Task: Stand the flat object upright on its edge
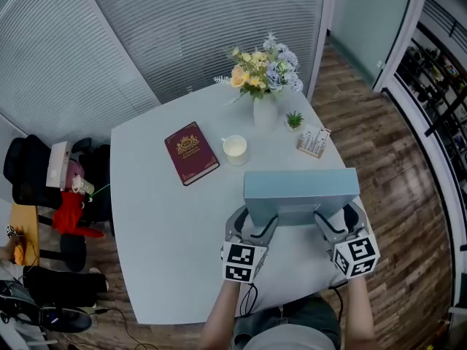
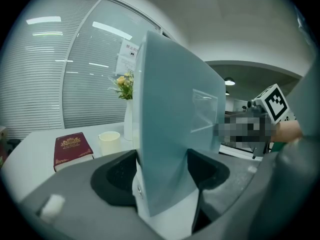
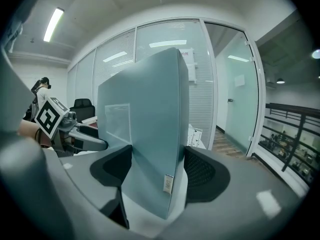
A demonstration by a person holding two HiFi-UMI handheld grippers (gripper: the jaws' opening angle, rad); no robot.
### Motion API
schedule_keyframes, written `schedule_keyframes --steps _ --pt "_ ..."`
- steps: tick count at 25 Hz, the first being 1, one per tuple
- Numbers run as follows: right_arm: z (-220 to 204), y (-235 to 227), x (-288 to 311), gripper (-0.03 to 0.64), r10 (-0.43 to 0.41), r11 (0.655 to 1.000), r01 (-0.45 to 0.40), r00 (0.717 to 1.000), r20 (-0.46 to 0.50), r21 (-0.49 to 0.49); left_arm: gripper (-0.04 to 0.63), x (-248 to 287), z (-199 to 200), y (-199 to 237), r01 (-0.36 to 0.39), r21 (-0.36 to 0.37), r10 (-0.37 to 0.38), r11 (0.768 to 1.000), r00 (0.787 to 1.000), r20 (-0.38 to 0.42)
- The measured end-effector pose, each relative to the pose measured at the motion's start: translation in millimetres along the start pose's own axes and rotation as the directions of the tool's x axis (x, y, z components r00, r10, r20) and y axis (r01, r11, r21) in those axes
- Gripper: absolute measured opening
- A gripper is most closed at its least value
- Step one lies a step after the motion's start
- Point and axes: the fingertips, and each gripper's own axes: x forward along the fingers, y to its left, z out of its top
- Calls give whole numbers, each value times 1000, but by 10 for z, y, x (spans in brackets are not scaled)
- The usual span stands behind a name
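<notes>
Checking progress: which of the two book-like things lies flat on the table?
The dark red book, cover up beside the cup. The pale blue folder is held upright by the left tongs and right tongs.

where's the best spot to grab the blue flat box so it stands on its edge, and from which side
Grip the blue flat box near its two lower corners, coming from the person's side, as the left tool and right tool do. It is a thin, wide panel, so jaws close across its thickness, one per face, and two spaced holds likely stop it tipping.
</notes>
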Motion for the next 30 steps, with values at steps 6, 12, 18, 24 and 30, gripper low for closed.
schedule_keyframes --steps 6,12,18,24,30 --pt "-40 19 -41 357 -9 1000 9 1000 20 -2 336 -23 -28 -32 3 5 -3 1000 1000 19" --pt "-89 67 -114 359 -26 1000 26 999 30 2 336 -75 -99 -78 -2 4 2 1000 1000 9" --pt "-143 105 -175 359 -44 999 43 998 34 27 336 -134 -142 -128 0 -36 0 999 1000 -4" --pt "-188 118 -201 360 -68 996 66 997 28 52 336 -160 -154 -148 4 -54 -4 999 1000 -6" --pt "-215 111 -241 433 -111 992 109 994 20 60 344 -209 -118 -148 -6 -62 7 998 1000 12"
